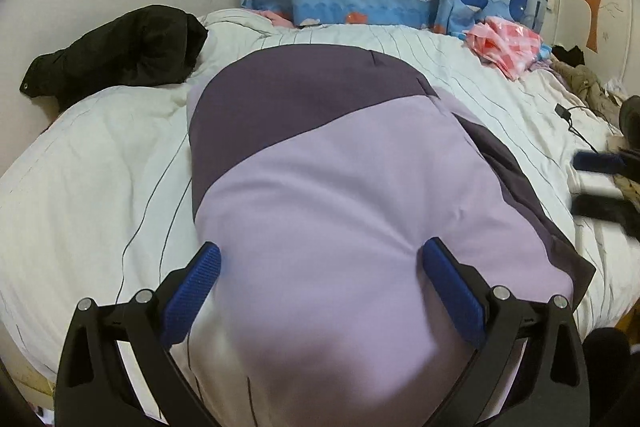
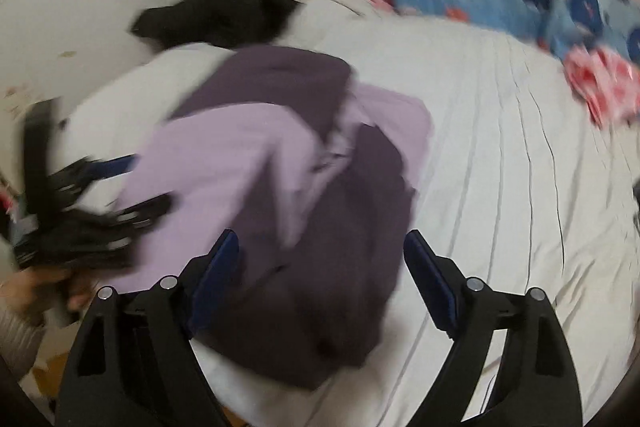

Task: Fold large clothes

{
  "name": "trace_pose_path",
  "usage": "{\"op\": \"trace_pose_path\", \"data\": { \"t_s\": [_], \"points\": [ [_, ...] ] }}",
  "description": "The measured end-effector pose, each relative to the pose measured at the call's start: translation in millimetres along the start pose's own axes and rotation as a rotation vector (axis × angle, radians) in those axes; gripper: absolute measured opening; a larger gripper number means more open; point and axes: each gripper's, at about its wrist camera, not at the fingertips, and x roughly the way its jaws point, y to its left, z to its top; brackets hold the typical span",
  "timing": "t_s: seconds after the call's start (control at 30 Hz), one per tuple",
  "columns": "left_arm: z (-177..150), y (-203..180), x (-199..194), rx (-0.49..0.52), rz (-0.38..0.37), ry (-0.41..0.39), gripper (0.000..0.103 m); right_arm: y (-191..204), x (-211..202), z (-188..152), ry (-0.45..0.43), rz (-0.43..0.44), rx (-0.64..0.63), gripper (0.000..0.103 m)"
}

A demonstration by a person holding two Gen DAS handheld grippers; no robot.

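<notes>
Both grippers, left (image 1: 318,269) and right (image 2: 322,257), stand wide and hold nothing, since you have the purple garment (image 1: 340,187) lying folded mid-bed (image 1: 100,155), black coat (image 1: 120,47) at its ten o'clock, likely so you can regrip for another fold.

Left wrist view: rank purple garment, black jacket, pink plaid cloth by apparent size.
1. purple garment, largest by far, though nearest the camera
2. black jacket
3. pink plaid cloth, smallest; it lies farthest back, so true size is unsure
</notes>
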Motion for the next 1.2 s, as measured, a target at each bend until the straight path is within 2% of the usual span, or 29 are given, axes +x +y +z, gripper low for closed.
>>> {"op": "trace_pose_path", "data": {
  "t_s": [0.1,0.13,0.17,0.3,0.43,0.6,0.77,0.9,1.0,1.13,1.2],
  "points": [
    [-0.5,-1.2,0.9,0.001,-0.001,0.004,0.097,5.5,28.5,-18.8,0.095,-0.069,-0.043,0.082],
    [-1.9,-2.9,1.6,0.005,-0.001,0.008,0.097,-2.9,38.8,-28.4,0.117,-0.052,-0.005,0.086],
    [-3.6,-5.8,3.7,0.018,0.005,0.013,0.097,-10.9,49.7,-42.4,0.132,-0.034,0.035,0.096],
    [-10.6,-14.9,14.0,0.047,0.043,0.018,0.097,-25.4,92.2,-58.3,0.121,-0.002,0.119,0.096],
    [-10.5,-14.3,15.9,0.031,0.051,0.025,0.097,-23.1,93.3,-58.0,0.116,-0.015,0.137,0.096],
    [-7.0,-6.0,5.9,-0.010,0.021,0.071,0.097,-29.1,66.5,-64.3,0.127,0.029,0.264,0.096],
    [-18.8,-1.7,-20.2,-0.067,-0.005,0.110,0.097,-20.9,19.1,-74.6,0.103,-0.054,0.369,0.096],
    [-25.7,-4.3,-49.0,-0.091,-0.004,0.091,0.097,13.5,-20.5,-68.3,0.062,-0.189,0.321,0.096],
    [-26.2,-6.6,-63.4,-0.095,0.015,0.102,0.097,43.0,-42.1,-71.5,0.042,-0.191,0.285,0.096],
    [-28.0,-10.2,-78.8,-0.092,0.041,0.107,0.097,69.8,-51.2,-66.3,0.064,-0.160,0.242,0.096],
    [-29.2,-11.9,-86.4,-0.086,0.065,0.099,0.097,78.2,-54.9,-64.3,0.074,-0.179,0.206,0.096]
  ]
}}
